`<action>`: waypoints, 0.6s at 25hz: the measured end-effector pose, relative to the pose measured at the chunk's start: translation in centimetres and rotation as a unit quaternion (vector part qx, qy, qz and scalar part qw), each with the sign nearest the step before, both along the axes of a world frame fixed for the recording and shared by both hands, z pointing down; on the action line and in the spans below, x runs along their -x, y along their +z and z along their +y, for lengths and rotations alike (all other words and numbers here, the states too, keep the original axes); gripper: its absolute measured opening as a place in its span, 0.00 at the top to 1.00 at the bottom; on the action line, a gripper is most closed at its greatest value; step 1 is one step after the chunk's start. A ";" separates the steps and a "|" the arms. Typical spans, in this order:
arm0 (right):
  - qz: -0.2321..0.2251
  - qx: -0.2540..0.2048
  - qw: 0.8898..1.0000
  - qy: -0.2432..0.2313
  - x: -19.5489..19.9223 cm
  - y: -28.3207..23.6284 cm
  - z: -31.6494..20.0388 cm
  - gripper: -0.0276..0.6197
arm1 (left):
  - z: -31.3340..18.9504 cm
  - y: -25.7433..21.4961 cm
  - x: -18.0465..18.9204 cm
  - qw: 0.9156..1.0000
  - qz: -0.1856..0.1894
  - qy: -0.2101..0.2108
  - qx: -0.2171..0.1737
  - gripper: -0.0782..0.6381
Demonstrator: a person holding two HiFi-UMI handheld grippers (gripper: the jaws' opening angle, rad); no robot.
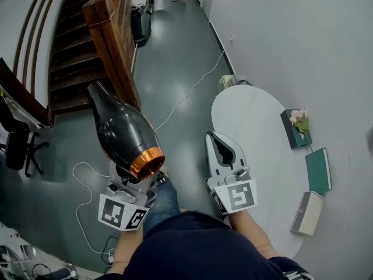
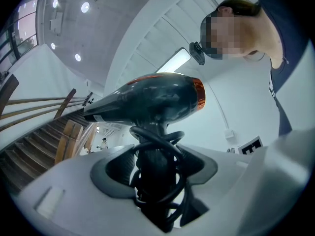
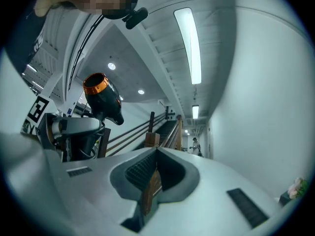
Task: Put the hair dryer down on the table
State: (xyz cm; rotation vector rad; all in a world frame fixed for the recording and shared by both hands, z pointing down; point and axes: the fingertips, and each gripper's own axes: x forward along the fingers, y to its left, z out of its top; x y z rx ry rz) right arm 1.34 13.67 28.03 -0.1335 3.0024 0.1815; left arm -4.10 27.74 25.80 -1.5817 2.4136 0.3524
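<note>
My left tool [image 1: 130, 177] is clamped on the cord-wrapped handle of the glossy black hair dryer with the copper ring [image 1: 121, 128], up over the floor, left of the white oval worktop [image 1: 250, 118]. Nothing is set down yet. My right tool [image 1: 215, 141] is empty, jaws together.

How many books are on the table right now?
3, along the table's right edge: dark book by the flowers, teal book midway, grey book nearest. None looks hidden.

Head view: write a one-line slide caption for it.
Left gripper holds a black, copper-ringed hair dryer over the floor, beside the white table; right gripper shut, empty.
</note>
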 end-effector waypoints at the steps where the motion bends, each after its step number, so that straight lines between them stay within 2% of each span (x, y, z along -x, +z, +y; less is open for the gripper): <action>1: -0.003 -0.003 1.000 0.000 0.5 0.1 -0.2 0.94 | -0.3 0.2 0.7 1.000 -0.001 0.002 0.001 0.51; 8: -0.002 -0.001 1.000 0.018 6.7 0.6 -3.2 0.94 | -3.2 0.6 7.1 1.000 0.001 0.018 0.006 0.51; 13: -0.003 -0.003 1.000 0.029 13.9 0.4 -4.8 0.94 | -4.5 0.2 14.2 1.000 0.001 0.029 0.008 0.51; 15: 0.011 0.001 0.999 0.041 16.8 0.3 -5.6 0.94 | -5.3 -0.1 17.2 0.999 -0.005 0.034 0.010 0.51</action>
